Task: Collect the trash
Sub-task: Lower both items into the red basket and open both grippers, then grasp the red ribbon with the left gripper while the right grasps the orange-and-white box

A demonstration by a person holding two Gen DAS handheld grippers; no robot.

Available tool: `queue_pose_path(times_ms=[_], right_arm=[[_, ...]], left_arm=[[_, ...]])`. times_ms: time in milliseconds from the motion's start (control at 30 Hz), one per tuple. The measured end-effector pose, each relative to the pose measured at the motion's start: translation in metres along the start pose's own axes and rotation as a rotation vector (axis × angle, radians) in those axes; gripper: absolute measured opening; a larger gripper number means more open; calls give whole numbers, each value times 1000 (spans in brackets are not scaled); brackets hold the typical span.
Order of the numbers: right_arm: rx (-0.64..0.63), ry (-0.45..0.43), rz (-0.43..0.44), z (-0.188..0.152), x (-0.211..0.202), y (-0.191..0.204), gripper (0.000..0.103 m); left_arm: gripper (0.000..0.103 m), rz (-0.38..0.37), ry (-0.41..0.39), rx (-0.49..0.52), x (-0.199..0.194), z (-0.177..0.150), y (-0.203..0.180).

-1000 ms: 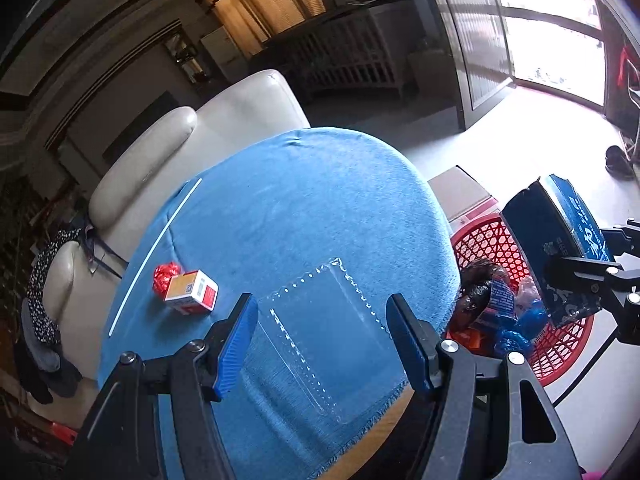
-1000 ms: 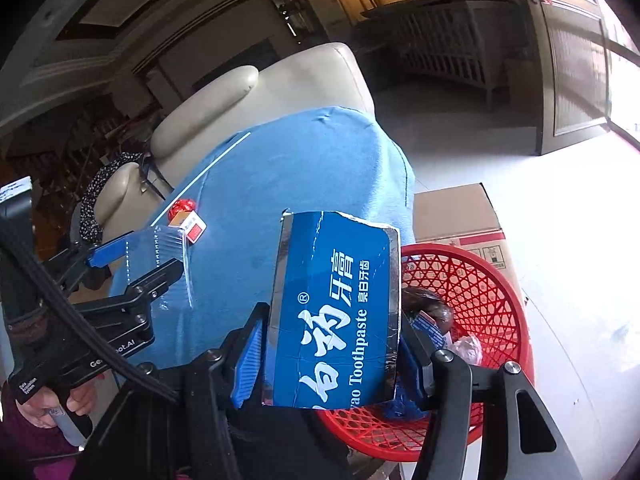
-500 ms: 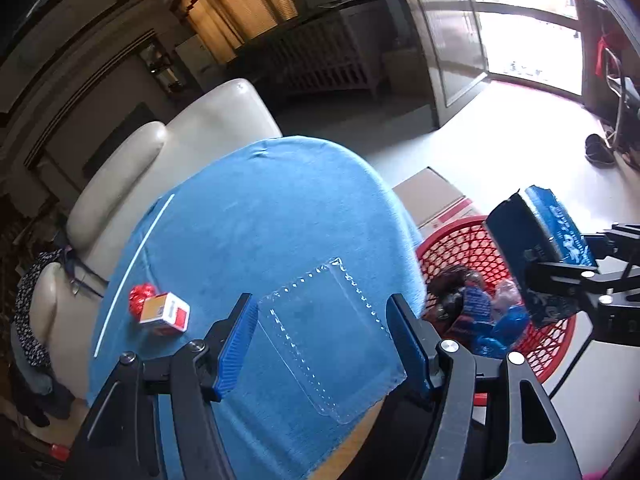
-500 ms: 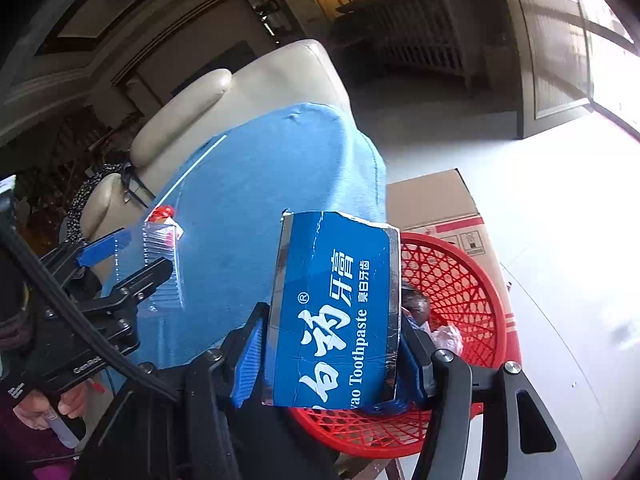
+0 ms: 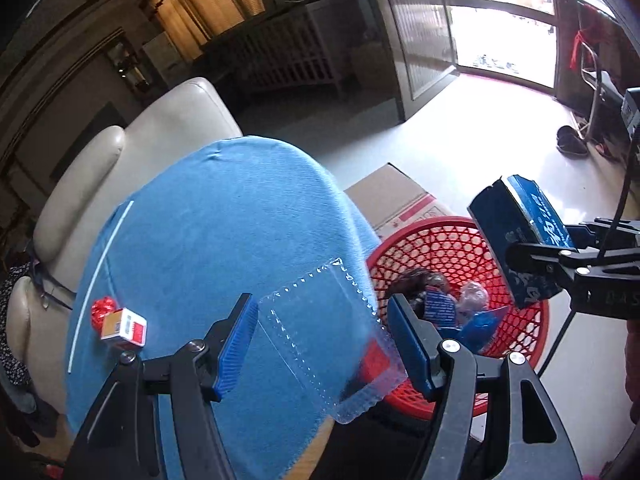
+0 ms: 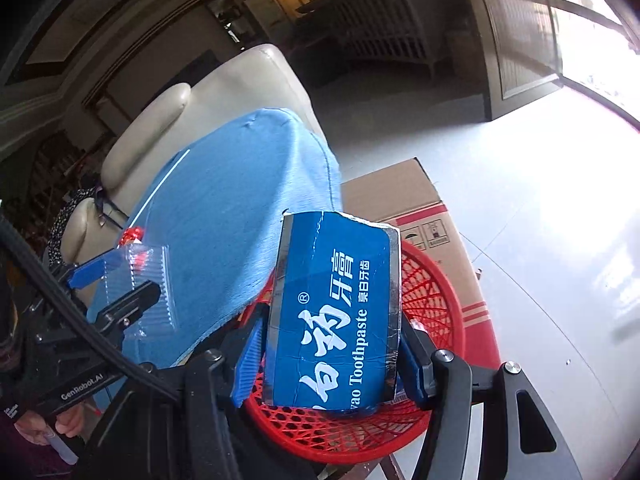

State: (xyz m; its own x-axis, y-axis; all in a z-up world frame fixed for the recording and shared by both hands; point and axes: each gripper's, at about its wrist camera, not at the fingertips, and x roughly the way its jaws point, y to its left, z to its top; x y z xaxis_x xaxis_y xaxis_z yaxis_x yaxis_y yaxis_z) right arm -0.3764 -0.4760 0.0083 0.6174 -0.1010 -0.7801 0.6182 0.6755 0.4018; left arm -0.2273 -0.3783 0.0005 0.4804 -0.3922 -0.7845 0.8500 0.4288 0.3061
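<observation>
My left gripper (image 5: 320,312) is shut on a clear plastic blister tray (image 5: 316,344), held over the right edge of the blue-clothed table (image 5: 224,232). The tray's near corner overhangs the red mesh basket (image 5: 440,240). My right gripper (image 6: 332,344) is shut on a blue toothpaste box (image 6: 336,300), held upright above the basket (image 6: 440,292). In the left wrist view the same toothpaste box (image 5: 516,232) hangs over the basket's right rim. The basket holds dark and blue wrappers. A small red-and-white box (image 5: 124,326) and a red foil ball (image 5: 102,308) lie on the cloth at the left.
A cardboard carton (image 5: 392,196) stands on the floor behind the basket. A cream leather armchair (image 5: 140,148) sits beyond the table. Pale open floor stretches right toward a bright glass door. A hand (image 6: 64,428) grips the left gripper's handle.
Both grippers have moved right and slightly down with their loads. The basket now lies nearer under them, and the tray's corner has passed over the table's edge.
</observation>
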Motion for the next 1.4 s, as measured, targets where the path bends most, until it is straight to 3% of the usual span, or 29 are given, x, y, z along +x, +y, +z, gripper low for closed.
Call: queue_pose_path(times_ms=[133, 300, 500, 733, 900, 1233, 1400], right_arm=[[18, 6, -12, 2, 0, -8, 62], [75, 21, 31, 5, 1, -19, 65], [88, 16, 58, 9, 4, -16, 66], [32, 46, 73, 15, 22, 11, 66], [-56, 79, 97, 24, 42, 49, 66], [-323, 173, 203, 35, 104, 179, 66], [-472, 204, 277, 39, 141, 254, 66]], left_arm=[[70, -85, 0, 1, 6, 3, -4], [70, -216, 20, -64, 17, 3, 9], [70, -243, 42, -149, 24, -6, 35], [70, -145, 40, -224, 19, -38, 87], [70, -21, 61, -353, 13, -84, 158], [70, 246, 165, -613, 4, -187, 289], [70, 284, 211, -675, 11, -221, 325]])
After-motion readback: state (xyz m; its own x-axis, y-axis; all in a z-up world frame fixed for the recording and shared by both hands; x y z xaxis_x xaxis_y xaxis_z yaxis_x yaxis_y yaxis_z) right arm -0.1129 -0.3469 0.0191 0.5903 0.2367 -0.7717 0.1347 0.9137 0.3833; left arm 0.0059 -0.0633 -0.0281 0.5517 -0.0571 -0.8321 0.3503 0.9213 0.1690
